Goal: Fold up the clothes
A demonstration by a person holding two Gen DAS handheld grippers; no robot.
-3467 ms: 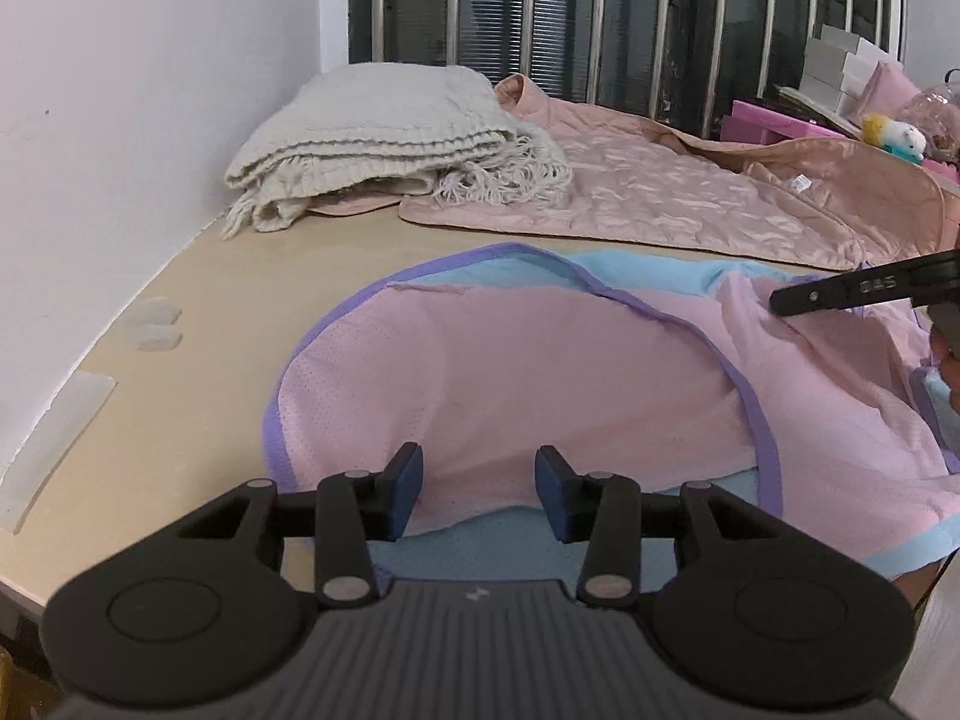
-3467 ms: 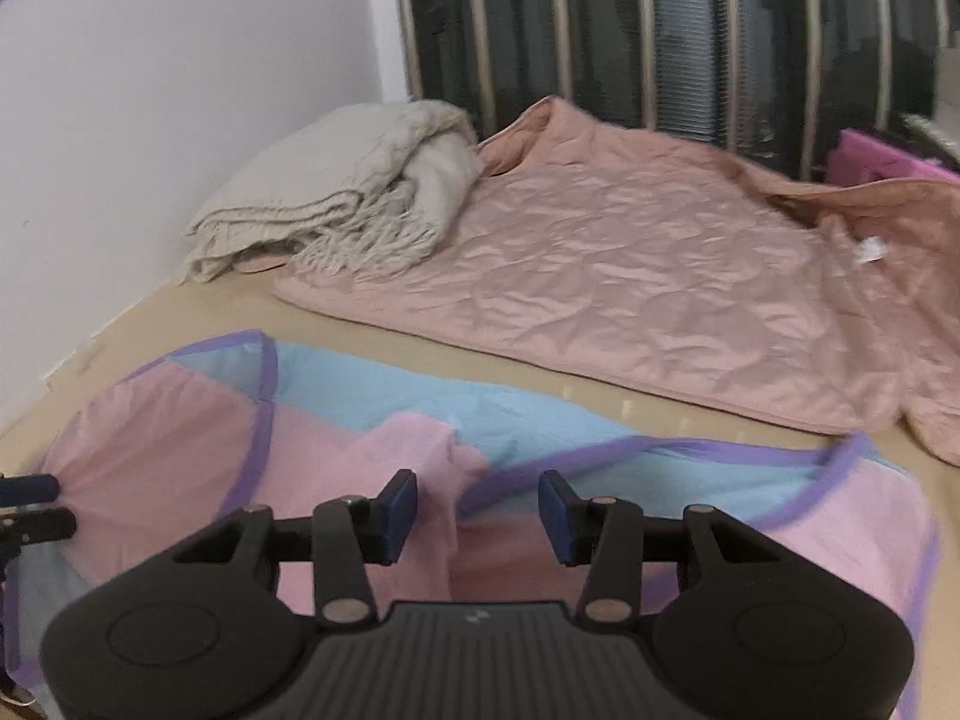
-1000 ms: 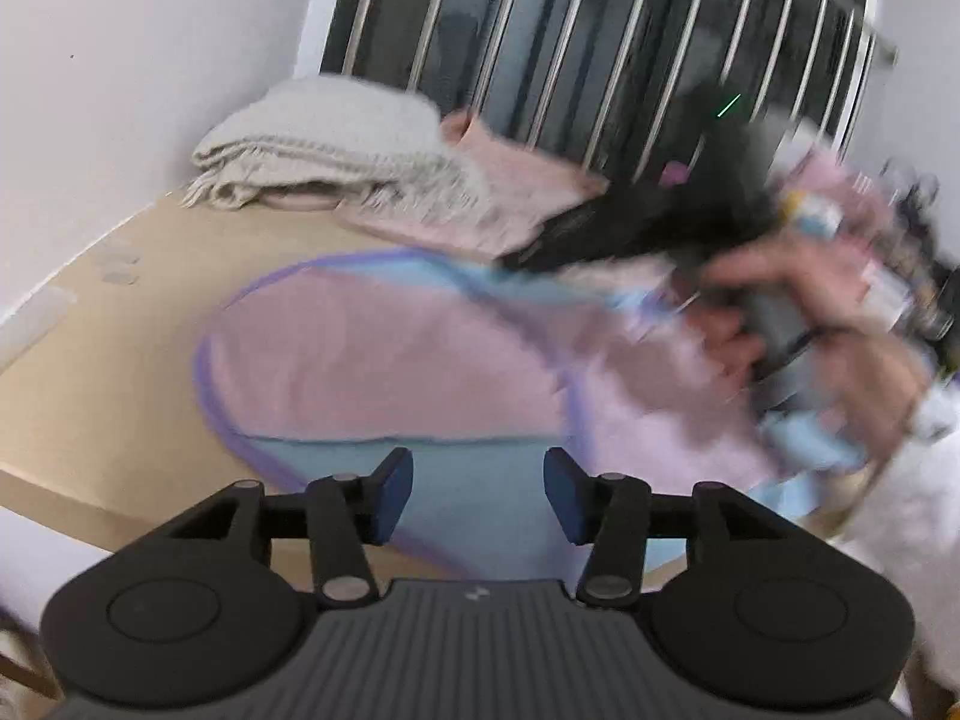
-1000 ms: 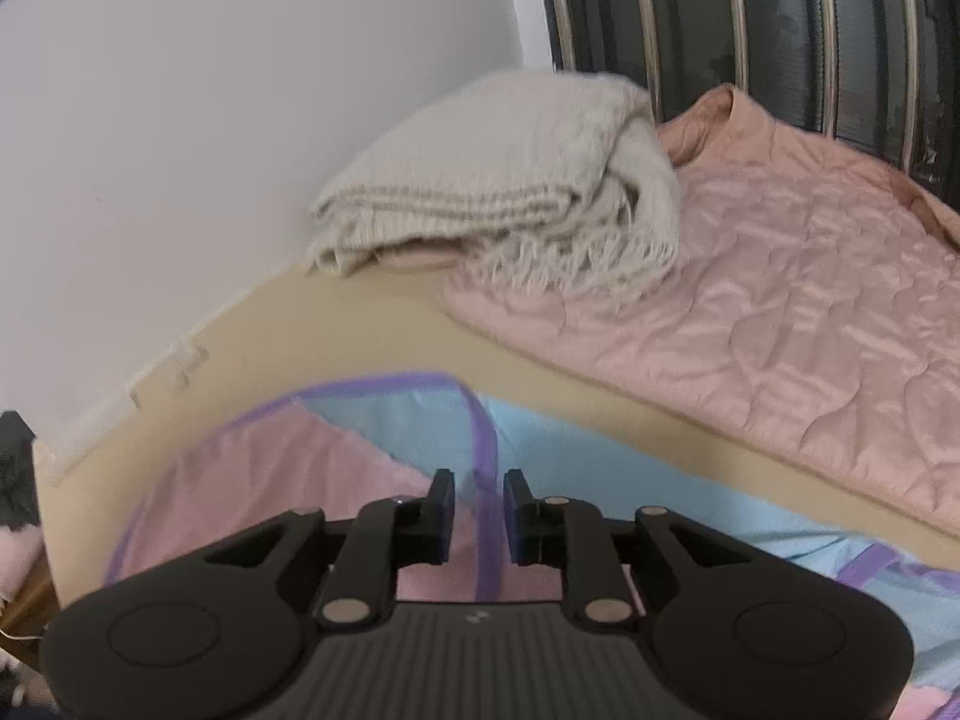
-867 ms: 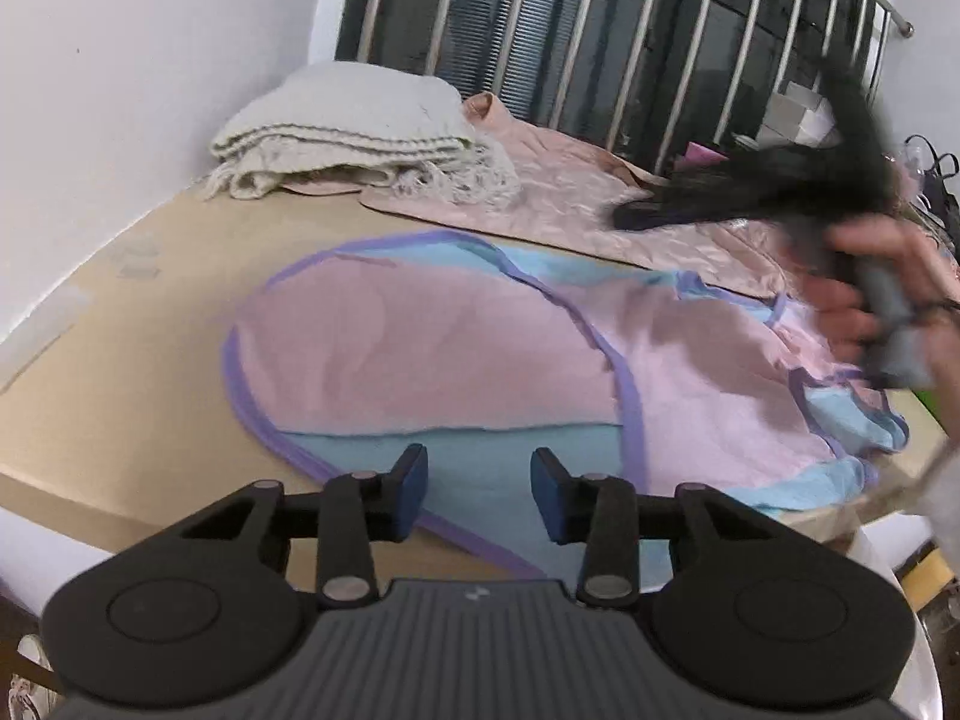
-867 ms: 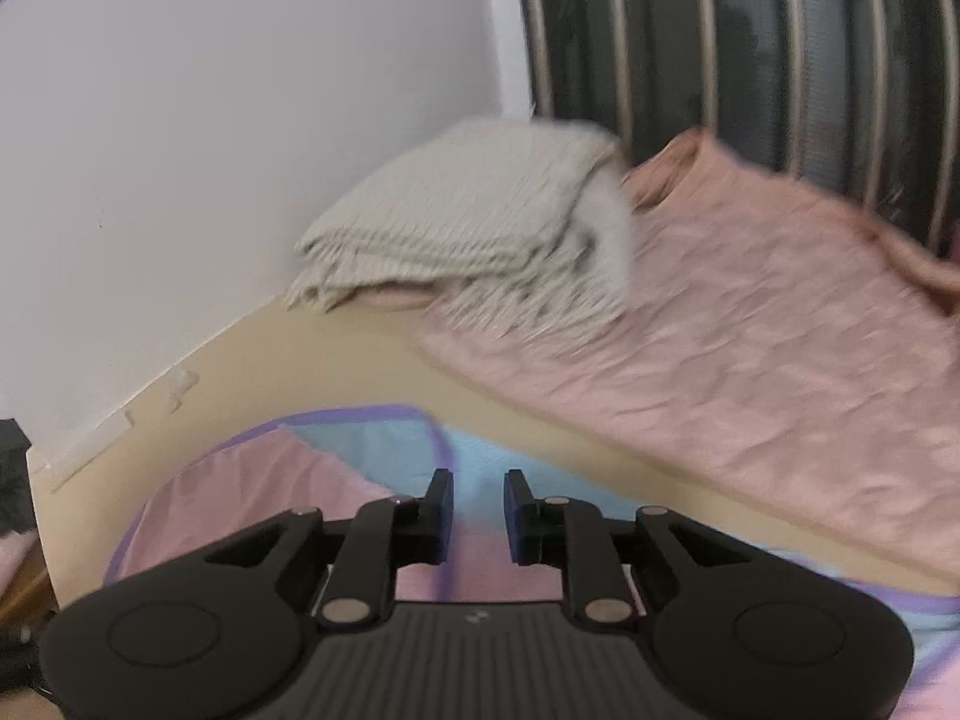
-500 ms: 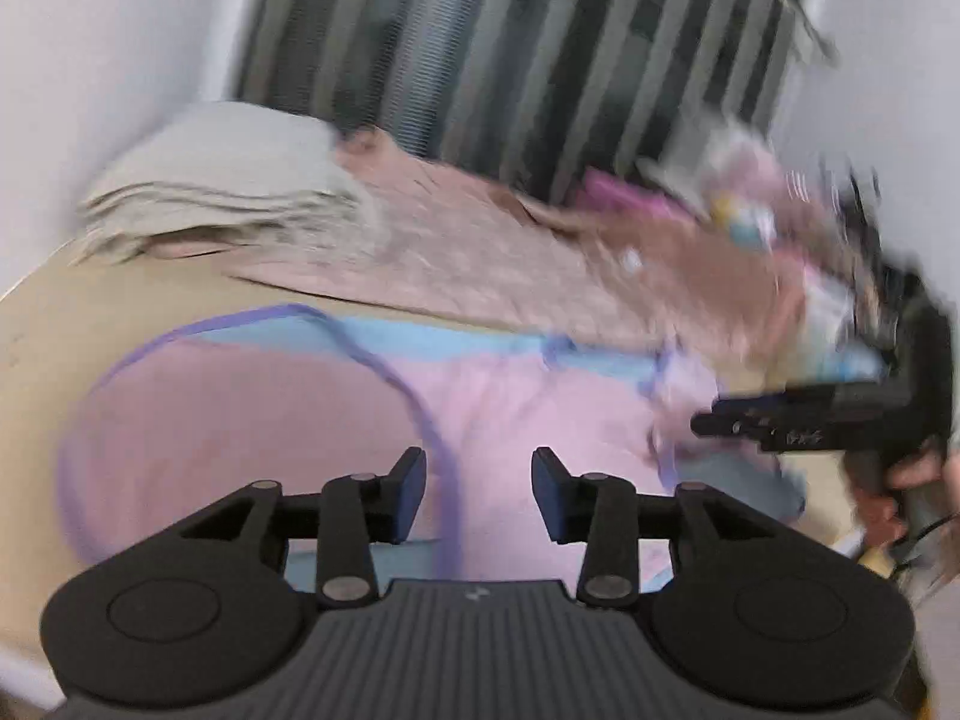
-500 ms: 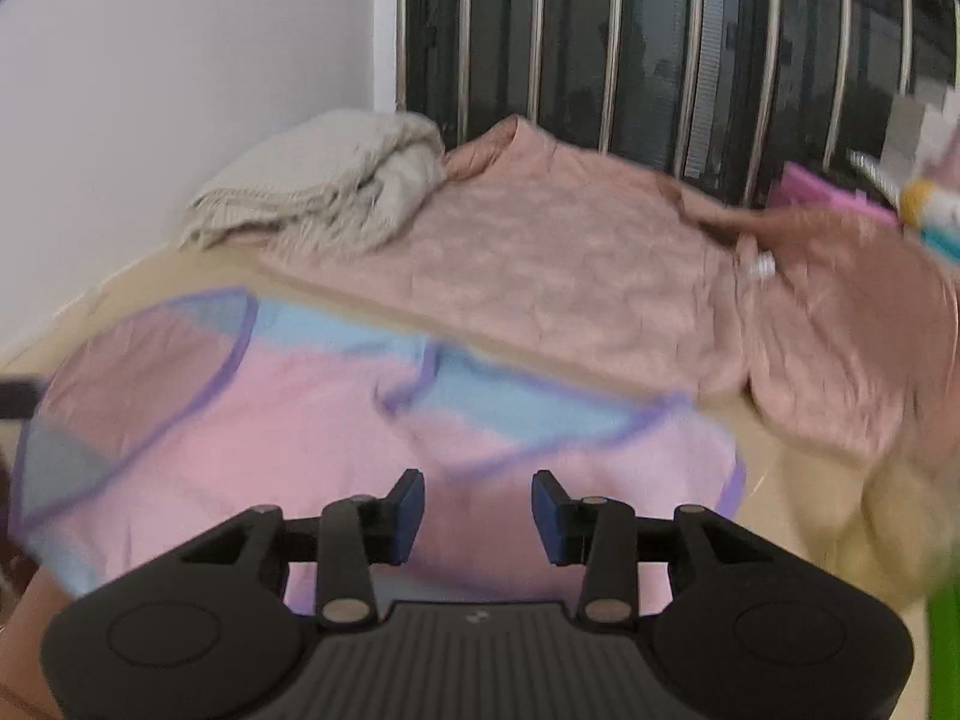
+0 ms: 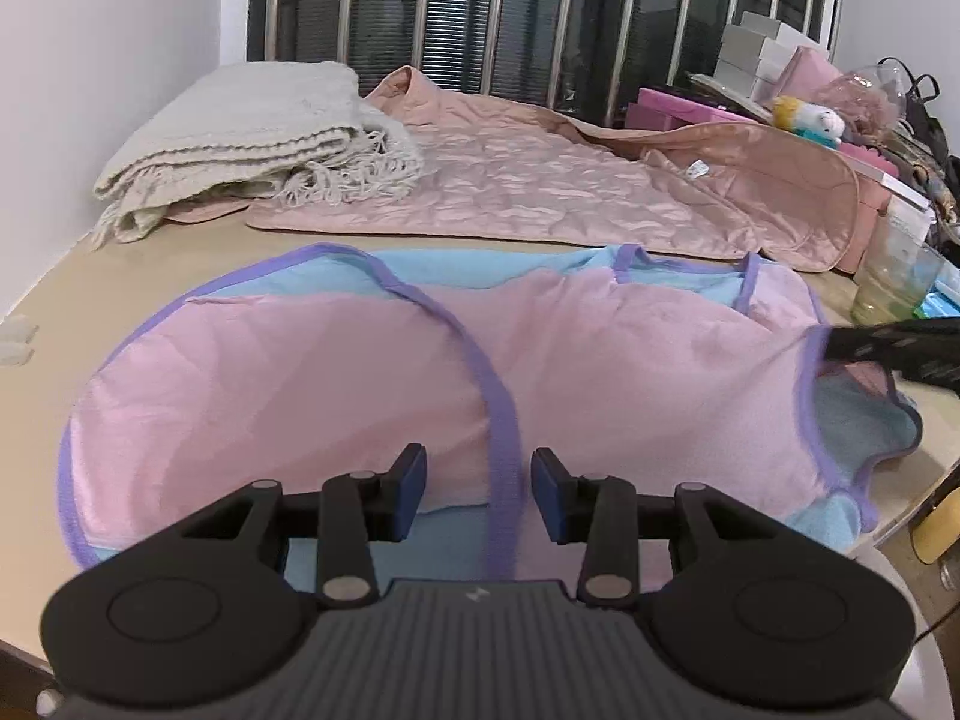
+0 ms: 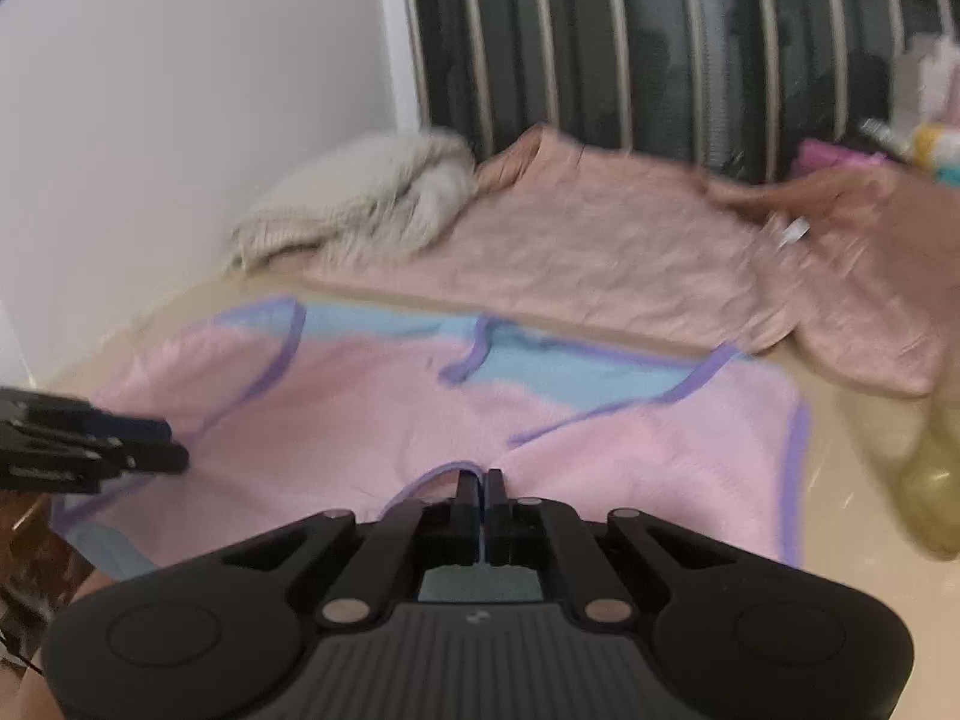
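A pink and light-blue garment with purple trim (image 9: 372,372) lies spread flat on the beige table (image 9: 54,276); it also shows in the right wrist view (image 10: 540,420). My left gripper (image 9: 479,495) is open, hovering over the garment's near edge, straddling a purple trim strip. My right gripper (image 10: 478,495) is shut on the garment's purple-trimmed edge on the right side. In the left wrist view the right gripper (image 9: 840,345) pinches that edge and lifts it a little. The left gripper (image 10: 150,450) shows at the left of the right wrist view.
A folded cream knitted blanket (image 9: 252,138) and a pink quilted cover (image 9: 540,192) lie at the back of the table. A green glass jar (image 9: 894,282) and boxes and toys (image 9: 798,114) crowd the right side. Window bars (image 9: 540,12) stand behind.
My right gripper has closed on the garment's right edge; half a second ago it was open above the cloth. My left gripper stayed open and settled over the near edge.
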